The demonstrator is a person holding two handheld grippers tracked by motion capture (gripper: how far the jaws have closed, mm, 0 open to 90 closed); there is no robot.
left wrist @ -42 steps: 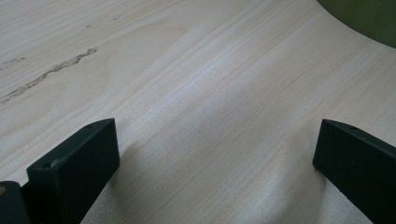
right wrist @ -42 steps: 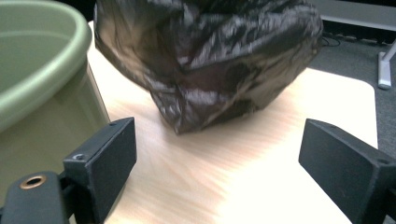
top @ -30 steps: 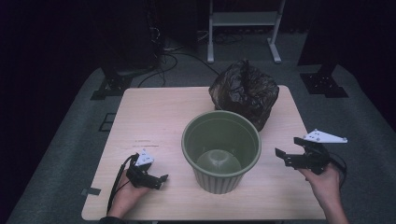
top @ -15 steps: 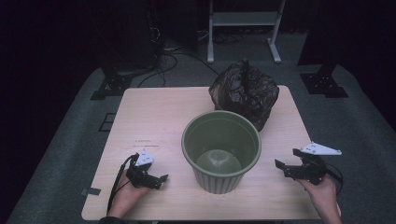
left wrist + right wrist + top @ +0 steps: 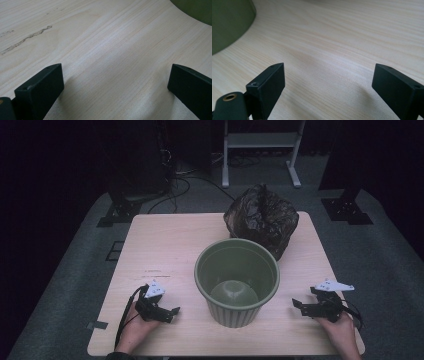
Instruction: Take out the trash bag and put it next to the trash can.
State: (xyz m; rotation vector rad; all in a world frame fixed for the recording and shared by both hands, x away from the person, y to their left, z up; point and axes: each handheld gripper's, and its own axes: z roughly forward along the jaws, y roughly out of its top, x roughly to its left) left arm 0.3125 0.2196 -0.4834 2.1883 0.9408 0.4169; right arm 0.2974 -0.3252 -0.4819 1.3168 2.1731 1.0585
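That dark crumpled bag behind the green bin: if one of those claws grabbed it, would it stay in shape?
Probably not. The black bag looks like thin, glossy, wrinkled plastic film, so it would likely sag and crumple where pinched. Its sheen suggests it may slip between the jaws. It seems light for its bulk, so a push would likely slide it across the table, not tip it.

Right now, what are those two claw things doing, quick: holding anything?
Left gripper: open, fingers wide apart, nothing held, low over the table.
Right gripper: open, nothing held.
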